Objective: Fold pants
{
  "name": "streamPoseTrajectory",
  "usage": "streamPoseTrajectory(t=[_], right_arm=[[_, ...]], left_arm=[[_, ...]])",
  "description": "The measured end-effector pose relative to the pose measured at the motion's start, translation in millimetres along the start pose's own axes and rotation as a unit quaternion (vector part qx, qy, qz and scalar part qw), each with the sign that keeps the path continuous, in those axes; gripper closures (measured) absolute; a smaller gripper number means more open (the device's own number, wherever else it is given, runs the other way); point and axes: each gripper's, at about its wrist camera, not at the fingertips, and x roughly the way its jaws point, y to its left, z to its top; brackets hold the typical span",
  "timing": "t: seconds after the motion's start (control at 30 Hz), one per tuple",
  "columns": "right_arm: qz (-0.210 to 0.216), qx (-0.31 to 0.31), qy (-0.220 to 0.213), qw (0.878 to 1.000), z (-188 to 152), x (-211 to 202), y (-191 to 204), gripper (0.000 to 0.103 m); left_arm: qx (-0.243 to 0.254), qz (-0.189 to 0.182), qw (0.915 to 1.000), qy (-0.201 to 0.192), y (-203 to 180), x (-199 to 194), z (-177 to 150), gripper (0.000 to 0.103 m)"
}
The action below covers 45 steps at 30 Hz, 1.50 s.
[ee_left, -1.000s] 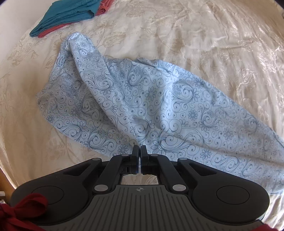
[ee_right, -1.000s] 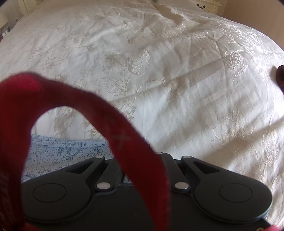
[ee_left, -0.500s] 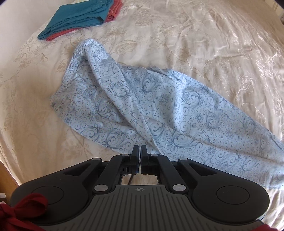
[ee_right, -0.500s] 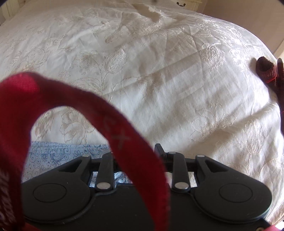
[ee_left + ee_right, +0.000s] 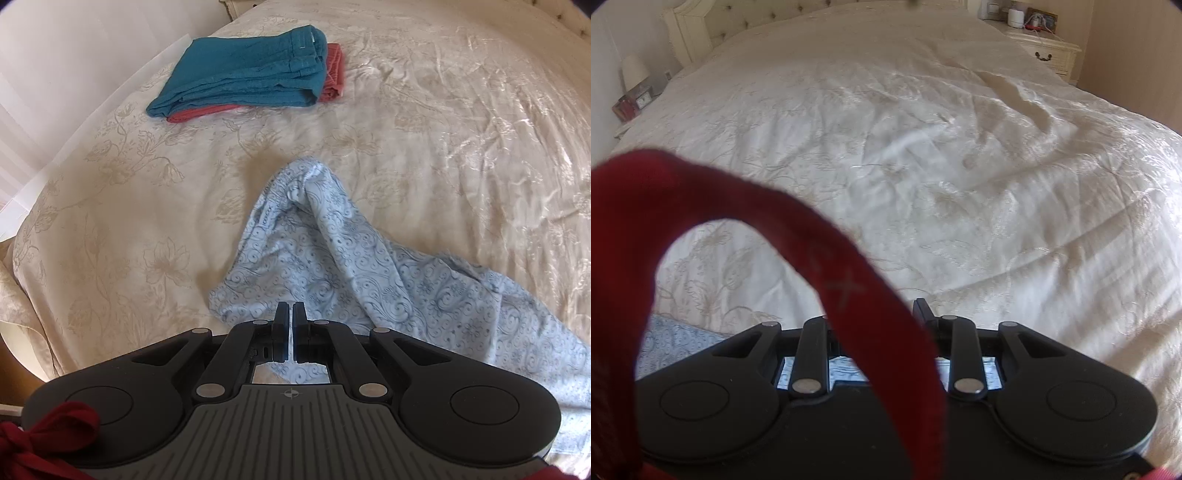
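The pants (image 5: pixel 369 273), pale blue with a dark swirl print, lie crumpled on the cream bedspread (image 5: pixel 443 129) in the left wrist view, spreading from a raised peak ahead of the left hand-held gripper (image 5: pixel 287 314) down to the right and under its body. The left hand-held gripper has its two fingers pressed almost together with only a thin slit between them, right at the near edge of the fabric; whether cloth is pinched in that slit cannot be told. Well apart, near the far left edge of the bed, a folded teal garment (image 5: pixel 251 74) sits on top of a folded red one (image 5: pixel 332 74). In the right wrist view, a red strap (image 5: pixel 812 251) loops across the lens and hides much of the right hand-held gripper (image 5: pixel 882 314); its one visible finger stands far out to the right, so it is spread wide. A patch of the pants (image 5: pixel 672 343) shows low on the left, and more blue fabric shows beneath the body.
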Motion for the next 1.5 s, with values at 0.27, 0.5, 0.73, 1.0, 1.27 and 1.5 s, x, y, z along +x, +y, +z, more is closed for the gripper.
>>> streamPoseTrajectory(t=[0.27,0.5,0.73,1.0,1.27,1.5], right_arm=[[0.092,-0.029,0.006,0.995,2,21,126,0.063],[0.154,-0.075,0.019,0.985,-7,53,237,0.063],[0.207,-0.136,0.036,0.968,-12,81,326,0.063],[0.241,-0.205,0.072,0.946,-12,124,396,0.052],[0.266,-0.209,0.13,0.932,-10,168,424,0.05],[0.323,-0.176,0.169,0.914,-8,175,428,0.09]], left_arm=[[0.01,-0.019,0.9995,0.022,34,44,28,0.101],[0.019,-0.044,0.9971,0.06,52,96,42,0.101],[0.042,-0.047,0.9937,0.093,60,145,49,0.101],[0.041,-0.062,0.9921,0.102,80,173,56,0.101],[0.031,-0.084,0.9895,0.113,95,184,65,0.101],[0.008,-0.1,0.9888,0.111,130,185,81,0.101]])
